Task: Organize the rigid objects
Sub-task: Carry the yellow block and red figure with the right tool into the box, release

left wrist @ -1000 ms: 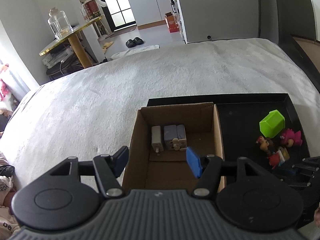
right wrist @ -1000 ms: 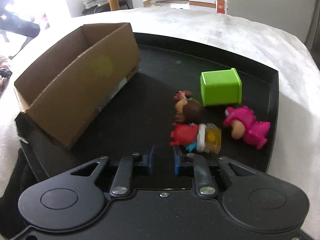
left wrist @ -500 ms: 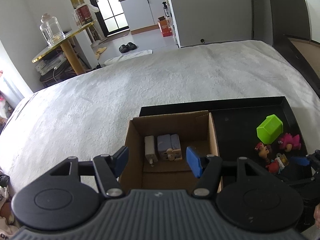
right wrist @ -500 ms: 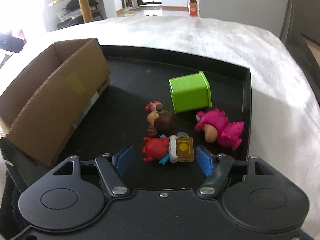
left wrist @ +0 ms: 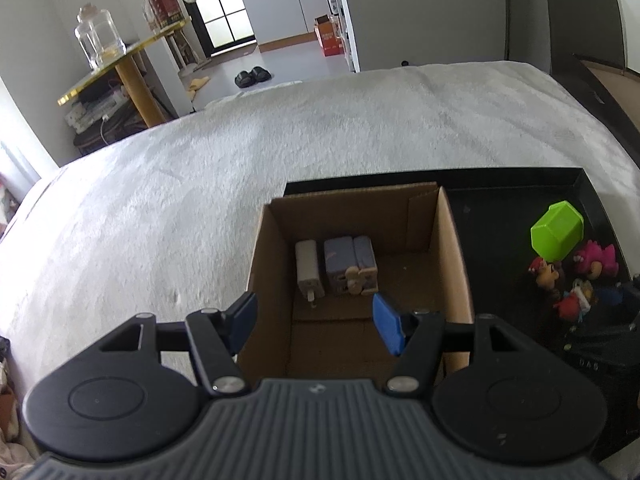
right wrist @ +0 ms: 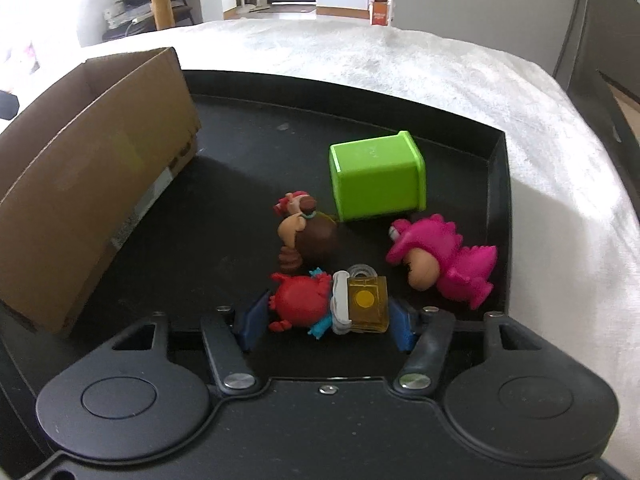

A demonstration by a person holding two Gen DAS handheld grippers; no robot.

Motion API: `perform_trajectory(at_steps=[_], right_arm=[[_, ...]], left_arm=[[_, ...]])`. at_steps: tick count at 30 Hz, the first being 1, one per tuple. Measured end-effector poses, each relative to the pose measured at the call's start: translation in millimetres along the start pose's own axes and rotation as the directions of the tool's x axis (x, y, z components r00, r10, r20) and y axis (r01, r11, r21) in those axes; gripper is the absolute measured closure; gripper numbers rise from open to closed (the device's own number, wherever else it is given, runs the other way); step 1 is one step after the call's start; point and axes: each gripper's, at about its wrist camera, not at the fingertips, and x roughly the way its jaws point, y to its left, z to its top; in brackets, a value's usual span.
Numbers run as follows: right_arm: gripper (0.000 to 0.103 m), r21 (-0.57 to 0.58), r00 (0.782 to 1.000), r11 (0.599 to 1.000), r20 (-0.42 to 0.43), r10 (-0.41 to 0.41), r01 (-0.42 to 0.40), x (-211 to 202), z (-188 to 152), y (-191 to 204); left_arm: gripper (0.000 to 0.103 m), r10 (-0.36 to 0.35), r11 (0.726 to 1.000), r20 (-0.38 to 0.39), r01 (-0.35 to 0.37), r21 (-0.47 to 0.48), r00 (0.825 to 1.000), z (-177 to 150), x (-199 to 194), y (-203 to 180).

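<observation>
A cardboard box (left wrist: 452,248) stands at the left of a black tray (right wrist: 240,140). Inside it lie a white charger (left wrist: 307,268) and grey-purple blocks (left wrist: 350,264). My left gripper (left wrist: 316,320) hangs open over the box's near end with nothing between its fingers. On the tray's right part lie a green cube (right wrist: 376,176), a brown-haired figure (right wrist: 312,232), a pink dinosaur figure (right wrist: 452,256) and a red figure with a yellow block (right wrist: 300,304). My right gripper (right wrist: 328,316) is closing on the red figure, its blue pads against both ends.
The tray sits on a wide white fuzzy cover (left wrist: 200,200) with free room to the left and beyond. A gold side table with glass jars (left wrist: 96,40) stands far left. A dark headboard (left wrist: 580,20) rises at the right.
The right gripper's jaws went from shut to wide, then narrowed around the red figure as the gripper moved in over it. The left gripper sank a little towards the box.
</observation>
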Motion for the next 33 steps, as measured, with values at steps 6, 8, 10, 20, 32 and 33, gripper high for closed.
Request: perform_trajectory(at_steps=[6, 8, 10, 20, 32, 33], right_arm=[[0.044, -0.012, 0.999, 0.999, 0.027, -0.032, 0.033, -18, 11, 6], [0.044, 0.035, 1.0, 0.999, 0.015, 0.005, -0.006, -25, 18, 4], [0.044, 0.066, 1.0, 0.998, 0.012, 0.022, -0.023, -31, 24, 3], [0.044, 0.034, 0.998, 0.997, 0.026, -0.063, 0.063, -64, 34, 24], [0.044, 0.012, 0.991, 0.994, 0.072, -0.111, 0.111, -89, 60, 58], [0.044, 0.008, 0.99, 0.993, 0.076, -0.115, 0.114, -90, 63, 62]], left_arm=[[0.04, -0.016, 0.999, -0.006, 0.015, -0.049, 1.0, -8, 0, 10], [0.04, -0.02, 0.998, -0.003, 0.02, -0.061, 1.0, -9, -3, 16], [0.04, -0.003, 0.998, -0.02, 0.001, -0.069, 1.0, -10, -3, 21], [0.04, -0.034, 0.987, 0.023, 0.038, -0.154, 0.999, -17, -20, 55], [0.04, -0.089, 0.967, 0.034, 0.094, -0.238, 0.995, -34, -20, 94], [0.04, -0.097, 0.961, 0.038, 0.103, -0.255, 0.995, -36, -20, 97]])
